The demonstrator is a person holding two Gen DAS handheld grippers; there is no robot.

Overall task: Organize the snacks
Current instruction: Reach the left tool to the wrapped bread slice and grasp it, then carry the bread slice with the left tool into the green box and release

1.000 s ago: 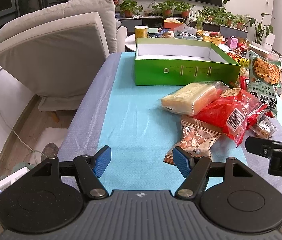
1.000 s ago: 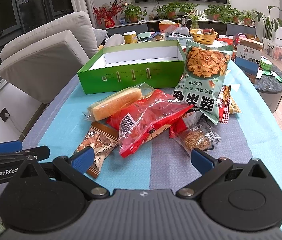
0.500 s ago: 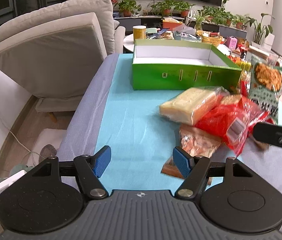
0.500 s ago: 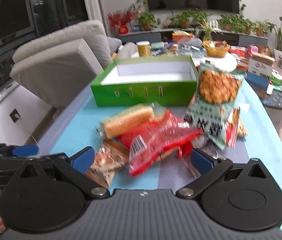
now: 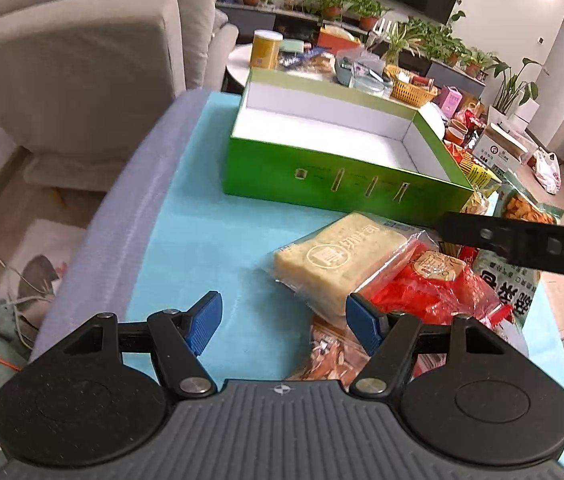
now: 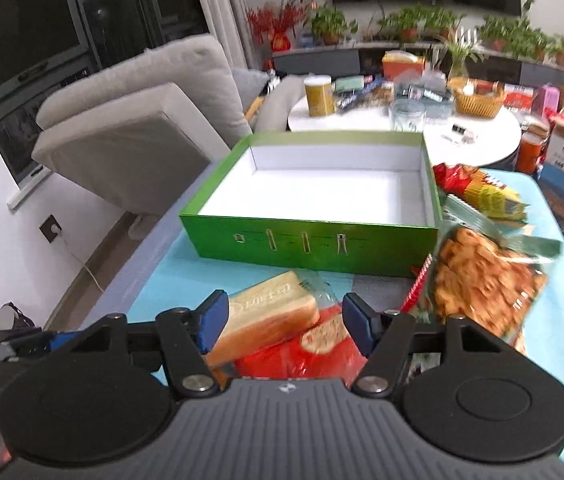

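An empty green box (image 5: 334, 148) with a white inside stands at the far end of the table; it also shows in the right wrist view (image 6: 322, 200). In front of it lies a pile of snacks: a wrapped bread loaf (image 5: 342, 260) (image 6: 270, 316), a red bag (image 5: 430, 288) (image 6: 314, 352), a nut packet (image 5: 330, 360) and a green chip bag (image 6: 482, 276). My left gripper (image 5: 282, 320) is open, hovering over the cloth just left of the loaf. My right gripper (image 6: 282, 320) is open, above the loaf and red bag.
A grey recliner (image 5: 82, 60) stands left of the table. A round white side table (image 6: 402, 128) crowded with jars, a basket and boxes sits behind the box. More snack bags (image 6: 478, 188) lie right of the box. The table's left edge (image 5: 94, 232) is close.
Both grippers have moved forward and up toward the pile and the box. The right gripper's jaws have narrowed but stay open. The snacks have not moved.
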